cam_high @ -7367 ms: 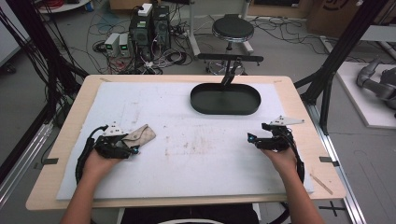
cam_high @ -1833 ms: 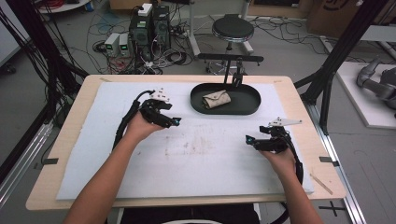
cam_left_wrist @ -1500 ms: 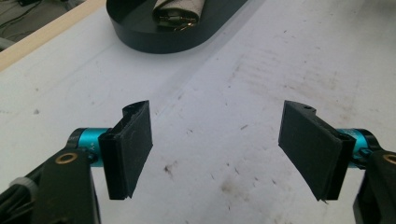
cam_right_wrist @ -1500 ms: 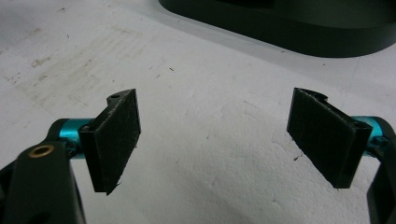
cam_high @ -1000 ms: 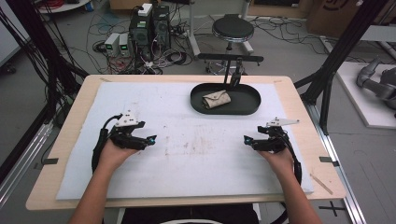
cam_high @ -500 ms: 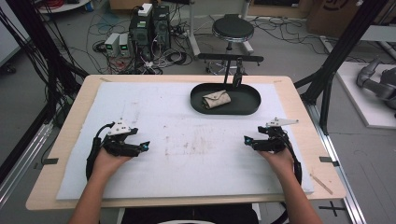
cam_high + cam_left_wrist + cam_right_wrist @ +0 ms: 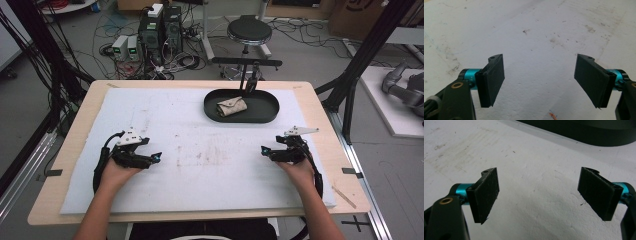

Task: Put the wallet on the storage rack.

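A small tan pouch lies inside the black oval tray at the back of the white mat. My left gripper rests low on the mat at the left, held by a hand; in its own view the jaws stand wide apart with only stained mat between them. At the right of the mat sits my right gripper, also open; in the right gripper view nothing lies between its pads. The tray's dark wall shows across the top of that view.
The white mat covers most of the wooden table. Brownish stains mark its middle. Beyond the far edge stand a stool, electronics boxes and cables on the floor. Black frame posts rise at both sides.
The left gripper carried the pouch from the mat's left into the tray, let it go, then drew back toward the near left. The right gripper has barely moved.
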`<action>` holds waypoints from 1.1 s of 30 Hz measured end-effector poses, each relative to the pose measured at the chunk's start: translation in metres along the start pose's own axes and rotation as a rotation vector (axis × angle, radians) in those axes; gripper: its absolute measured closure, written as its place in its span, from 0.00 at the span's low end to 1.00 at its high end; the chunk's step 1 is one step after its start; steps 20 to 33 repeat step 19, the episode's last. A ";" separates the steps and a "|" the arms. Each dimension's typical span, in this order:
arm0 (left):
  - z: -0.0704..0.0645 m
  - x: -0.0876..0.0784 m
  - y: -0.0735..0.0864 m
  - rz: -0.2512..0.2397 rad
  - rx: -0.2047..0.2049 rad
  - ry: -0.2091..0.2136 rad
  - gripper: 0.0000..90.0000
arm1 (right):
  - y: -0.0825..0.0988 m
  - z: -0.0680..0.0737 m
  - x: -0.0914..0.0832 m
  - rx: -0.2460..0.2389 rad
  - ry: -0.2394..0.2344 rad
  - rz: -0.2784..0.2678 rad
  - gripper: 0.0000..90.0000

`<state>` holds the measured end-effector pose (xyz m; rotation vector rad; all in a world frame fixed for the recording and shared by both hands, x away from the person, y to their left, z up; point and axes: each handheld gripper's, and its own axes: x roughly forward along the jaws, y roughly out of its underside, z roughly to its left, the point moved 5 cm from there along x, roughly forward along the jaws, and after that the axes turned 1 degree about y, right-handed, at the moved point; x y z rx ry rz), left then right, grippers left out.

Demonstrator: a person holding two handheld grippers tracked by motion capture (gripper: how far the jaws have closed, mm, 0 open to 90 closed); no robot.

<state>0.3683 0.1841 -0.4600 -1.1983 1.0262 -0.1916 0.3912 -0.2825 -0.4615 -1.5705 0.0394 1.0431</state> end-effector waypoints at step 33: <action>0.001 0.002 0.005 0.024 -0.016 -0.003 0.27 | 0.000 -0.004 0.002 0.014 -0.002 -0.008 0.20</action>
